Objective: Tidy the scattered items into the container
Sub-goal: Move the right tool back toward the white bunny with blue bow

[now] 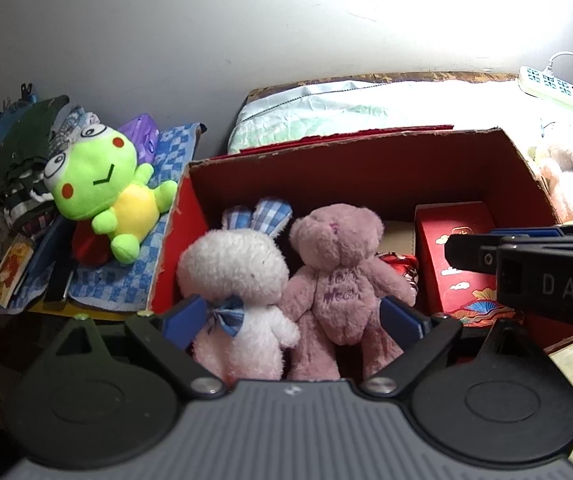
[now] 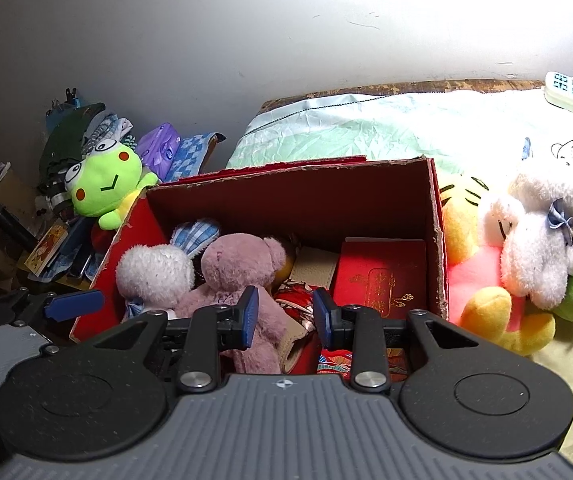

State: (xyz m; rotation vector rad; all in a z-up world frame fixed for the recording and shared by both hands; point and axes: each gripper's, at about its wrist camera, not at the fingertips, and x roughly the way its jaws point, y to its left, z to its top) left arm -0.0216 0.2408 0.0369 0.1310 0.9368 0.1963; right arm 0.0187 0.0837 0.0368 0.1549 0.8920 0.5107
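Two plush toys, a bunny [image 1: 233, 264] and a bear [image 1: 336, 268], lie in the box [image 1: 366, 148] by its left wall. Left gripper [image 1: 292, 320] fingers stand wide around both toys; right gripper [image 2: 282, 314] fingers are narrow and hold nothing.

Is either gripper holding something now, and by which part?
Nothing is held. The left gripper is open around the two plush toys in the box; the right gripper holds nothing.

1. Open red cardboard box [image 2: 438, 240], worn at its rim, stands on the bed.
2. White plush rabbit with blue checked ears [image 1: 242, 264] sits upright at the box's left end.
3. Pink plush bear [image 1: 338, 276] sits touching the rabbit's right side.
4. Small red gift box [image 2: 382, 276] leans in the right end.
5. White fluffy plush dog [image 2: 538, 236] lies outside, right of the box, atop a yellow plush toy [image 2: 490, 300].
6. Green plush frog [image 1: 106, 192] lies outside, left of the box.
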